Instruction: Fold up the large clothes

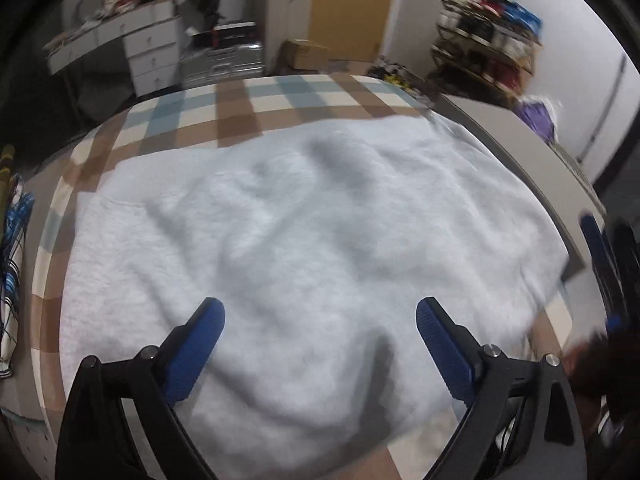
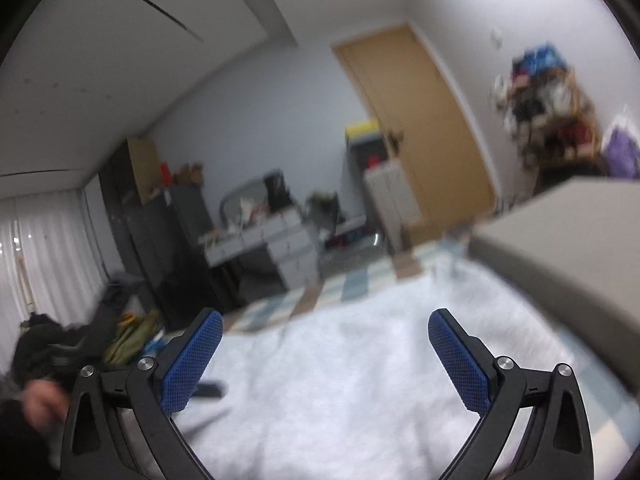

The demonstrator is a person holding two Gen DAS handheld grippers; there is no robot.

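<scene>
The left gripper (image 1: 320,312) points steeply down over a white fluffy blanket (image 1: 304,240). Its 2 blue-padded fingers (image 1: 196,352) stand wide apart with nothing between them but the blanket below; whether the tips touch the pile cannot be told. The blanket lies spread and rumpled, with soft ridges and hollows, over a checked bedcover (image 1: 236,116) of brown, cream and pale blue squares, which shows along the far and left edges. At the right edge of the left wrist view, blurred, the other tool's blue finger and black frame appear beside a dark shape that cannot be made out.

The right gripper (image 2: 326,326) points about level across the bed. Its jaws are also wide, empty, with the white blanket under and beyond them. At the lower left of this view a blurred hand (image 2: 40,402) and dark sleeve are seen next to the black frame. To the right rises a grey padded bed frame (image 2: 568,248), just beside the blanket's edge.

Past the foot of the bed stand a white dressing table (image 1: 132,40) with drawers and a cluttered top, a white cabinet (image 1: 286,4) and a cardboard box (image 1: 304,54) on the floor. Behind them is a wooden door (image 2: 420,128). To its right a shelf rack (image 1: 486,40) is crowded with mixed items, with a purple bag (image 1: 536,116) near its foot. White curtains (image 2: 44,248) hang at the far left in the right wrist view.
</scene>
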